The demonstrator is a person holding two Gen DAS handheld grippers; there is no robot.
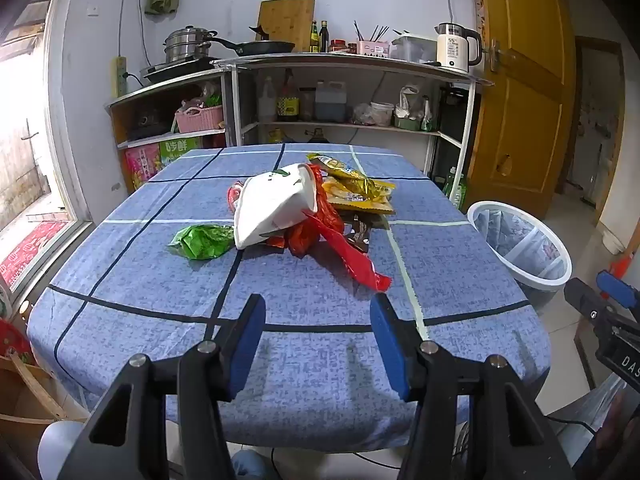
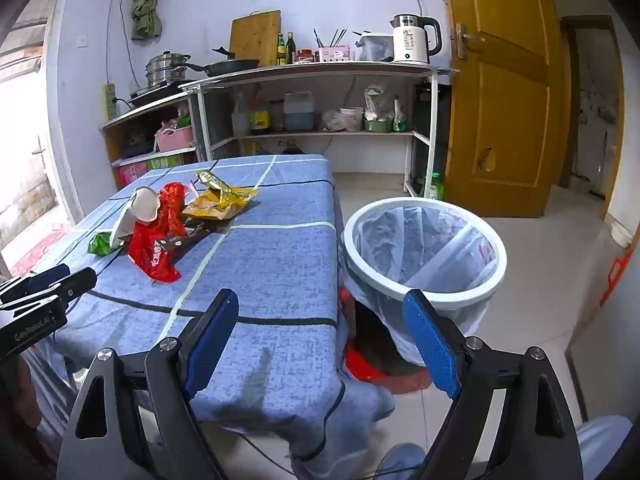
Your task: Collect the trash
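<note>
A heap of trash lies mid-table on the blue checked cloth (image 1: pixel 280 360): a crushed white paper cup (image 1: pixel 276 204) (image 2: pixel 138 210), a green wrapper (image 1: pixel 204 241) (image 2: pixel 100 243), red wrappers (image 1: pixel 352 258) (image 2: pixel 156 252), yellow snack bags (image 1: pixel 356 188) (image 2: pixel 218 200) and a dark brown wrapper (image 1: pixel 360 232). My left gripper (image 1: pixel 318 344) is open over the near table edge, well short of the heap, with nothing between its fingers. My right gripper (image 2: pixel 320 340) is open too, over the table's right front corner, empty. A white bin (image 2: pixel 424 248) (image 1: pixel 520 244) with a clear liner stands on the floor right of the table.
Behind the table stands a shelf unit (image 1: pixel 344 68) with pots, a pan, bottles and a kettle (image 2: pixel 414 40). A yellow door (image 2: pixel 500 92) is at the right. A red object (image 2: pixel 380 368) lies on the floor under the bin side. A window is at the left.
</note>
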